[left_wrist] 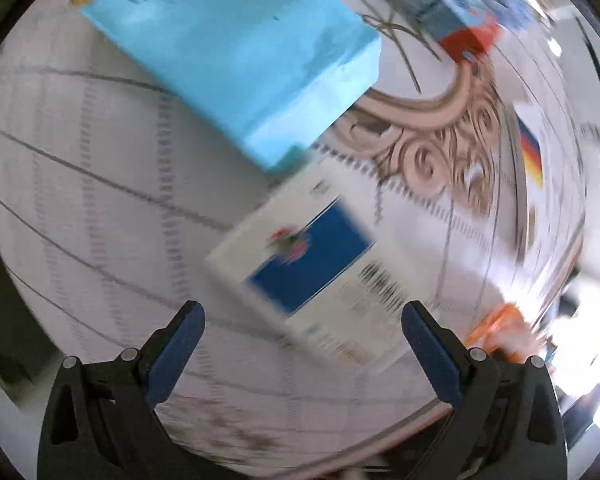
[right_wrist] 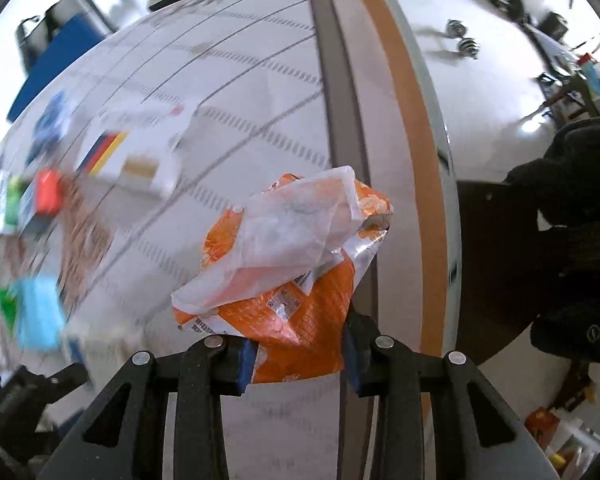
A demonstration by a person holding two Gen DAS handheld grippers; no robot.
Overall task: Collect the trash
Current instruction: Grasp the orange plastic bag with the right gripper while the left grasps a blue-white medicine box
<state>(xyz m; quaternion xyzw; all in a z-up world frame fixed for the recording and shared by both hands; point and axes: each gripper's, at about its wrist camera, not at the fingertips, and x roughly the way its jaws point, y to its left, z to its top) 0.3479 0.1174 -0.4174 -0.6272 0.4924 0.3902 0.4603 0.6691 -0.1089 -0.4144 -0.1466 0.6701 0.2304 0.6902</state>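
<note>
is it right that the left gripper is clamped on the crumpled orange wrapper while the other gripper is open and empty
Wrong side. The right wrist view shows the right gripper clamped on the crumpled orange wrapper; the left wrist view shows the left gripper open and empty.

We count one light blue box (left_wrist: 236, 60), one white and blue box (left_wrist: 312, 264), one white box with a striped flag (right_wrist: 128, 152), one orange crumpled wrapper (right_wrist: 284, 264), and two tongs (left_wrist: 302, 340) (right_wrist: 298, 356).

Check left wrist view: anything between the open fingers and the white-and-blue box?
Nothing. In the left wrist view only bare patterned rug lies between the left gripper and the white-and-blue box; its fingers stand wide, empty.
</note>
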